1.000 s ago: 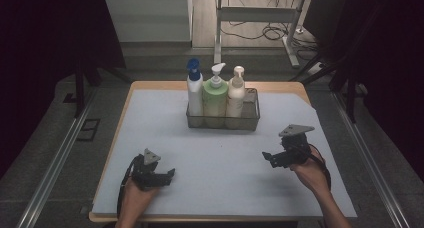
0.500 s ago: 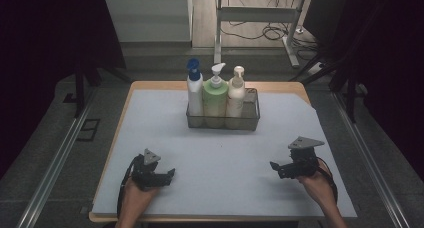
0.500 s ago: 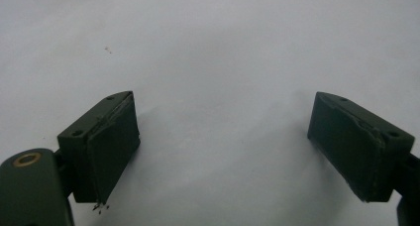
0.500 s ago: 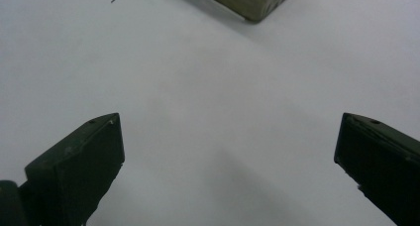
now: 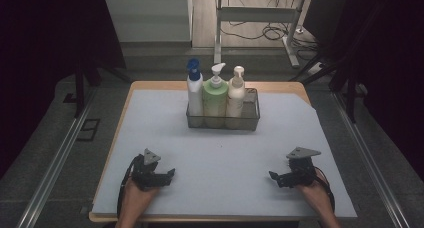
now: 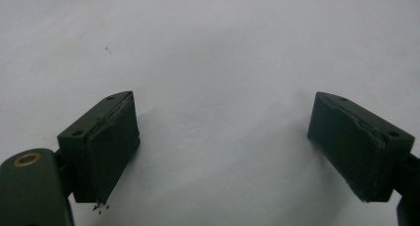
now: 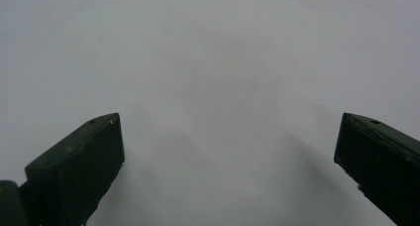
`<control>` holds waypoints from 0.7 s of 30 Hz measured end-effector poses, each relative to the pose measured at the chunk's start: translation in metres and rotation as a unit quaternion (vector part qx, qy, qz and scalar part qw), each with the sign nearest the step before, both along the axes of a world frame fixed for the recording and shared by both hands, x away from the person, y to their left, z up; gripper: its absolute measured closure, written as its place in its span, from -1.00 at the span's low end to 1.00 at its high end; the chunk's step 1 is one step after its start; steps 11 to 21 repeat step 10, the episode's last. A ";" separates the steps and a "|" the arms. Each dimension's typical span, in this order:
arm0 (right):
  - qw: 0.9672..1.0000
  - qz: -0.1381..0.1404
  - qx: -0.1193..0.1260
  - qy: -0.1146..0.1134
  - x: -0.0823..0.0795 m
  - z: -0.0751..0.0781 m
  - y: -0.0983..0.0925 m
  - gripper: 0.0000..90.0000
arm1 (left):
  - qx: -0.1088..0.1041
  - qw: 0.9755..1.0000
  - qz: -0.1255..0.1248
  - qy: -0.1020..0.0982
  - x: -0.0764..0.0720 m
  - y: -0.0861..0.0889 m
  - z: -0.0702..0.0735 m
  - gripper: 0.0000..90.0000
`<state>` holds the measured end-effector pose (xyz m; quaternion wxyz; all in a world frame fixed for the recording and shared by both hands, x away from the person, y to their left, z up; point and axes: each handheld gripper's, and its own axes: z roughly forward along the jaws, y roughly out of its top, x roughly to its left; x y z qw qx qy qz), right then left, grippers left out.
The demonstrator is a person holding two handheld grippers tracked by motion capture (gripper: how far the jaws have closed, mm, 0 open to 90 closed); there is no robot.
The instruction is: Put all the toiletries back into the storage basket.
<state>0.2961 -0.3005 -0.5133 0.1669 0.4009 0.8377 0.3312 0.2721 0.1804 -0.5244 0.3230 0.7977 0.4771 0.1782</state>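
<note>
A wire basket [image 5: 250, 119] stands at the middle back of the white mat and holds three pump bottles upright: a white one with a blue cap [image 5: 194, 90], a green one [image 5: 215, 99] and a cream one [image 5: 235, 95]. My left gripper [image 5: 169, 175] rests near the front left of the mat, held by a hand. In the left gripper view its jaws stand wide apart over bare mat [image 6: 223, 132]. My right gripper [image 5: 274, 177] lies near the front right, also open, its jaws pointing left with nothing between them [image 7: 228, 161].
The white mat [image 5: 220, 158] covers a wooden table [image 5: 125, 95]. Metal rails run along both sides of the table. A metal stand [image 5: 260, 18] and cables lie on the floor beyond the far edge.
My right gripper has come down and back toward the front right edge of the mat. The left gripper has stayed put.
</note>
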 end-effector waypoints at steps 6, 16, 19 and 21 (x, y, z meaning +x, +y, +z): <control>1.000 -0.006 0.005 0.008 0.000 -0.007 -0.003 -1.00 | 0.000 1.000 0.000 0.000 0.000 0.000 0.000 -0.73; 1.000 -0.007 0.005 0.007 0.000 -0.008 -0.003 -1.00 | 0.001 1.000 0.000 0.000 0.000 0.000 0.000 -0.73; 1.000 -0.007 0.005 0.007 0.000 -0.008 -0.003 -1.00 | 0.001 1.000 0.000 0.000 0.000 0.000 0.000 -0.73; 1.000 -0.007 0.005 0.007 0.000 -0.008 -0.003 -1.00 | 0.001 1.000 0.000 0.000 0.000 0.000 0.000 -0.73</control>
